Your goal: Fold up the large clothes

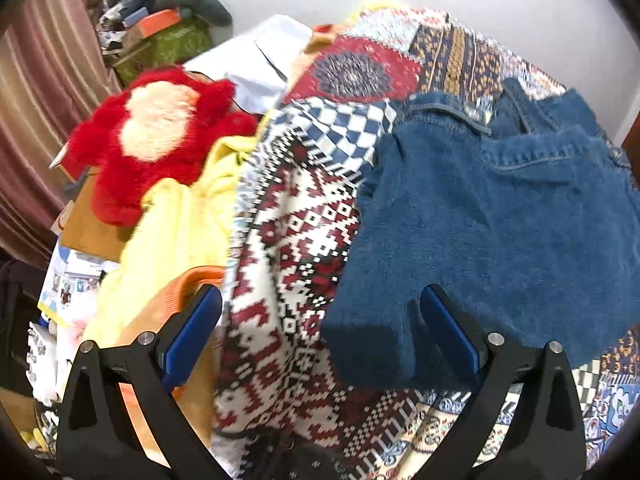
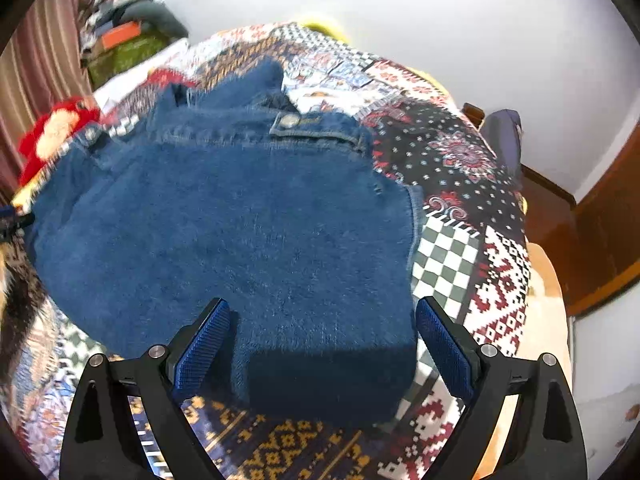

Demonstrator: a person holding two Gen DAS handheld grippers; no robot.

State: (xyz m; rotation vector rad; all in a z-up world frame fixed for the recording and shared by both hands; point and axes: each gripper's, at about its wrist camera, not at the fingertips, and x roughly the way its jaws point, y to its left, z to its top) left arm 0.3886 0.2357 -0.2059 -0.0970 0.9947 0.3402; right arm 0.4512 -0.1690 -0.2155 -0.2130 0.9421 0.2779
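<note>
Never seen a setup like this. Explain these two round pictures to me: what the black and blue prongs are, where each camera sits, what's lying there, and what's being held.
The prongs are handheld grippers, one in each of a person's hands, each with a fisheye camera looking along its jaws. One picture comes from the left gripper, the other from the right gripper. Both stand open and hold nothing. Folded blue jeans lie on a patchwork blanket. To the left are a red plush toy and a yellow garment.

Left tongs (image 1: 320, 328) wide apart; right tongs (image 2: 322, 334) likewise (both angled downward).
</note>
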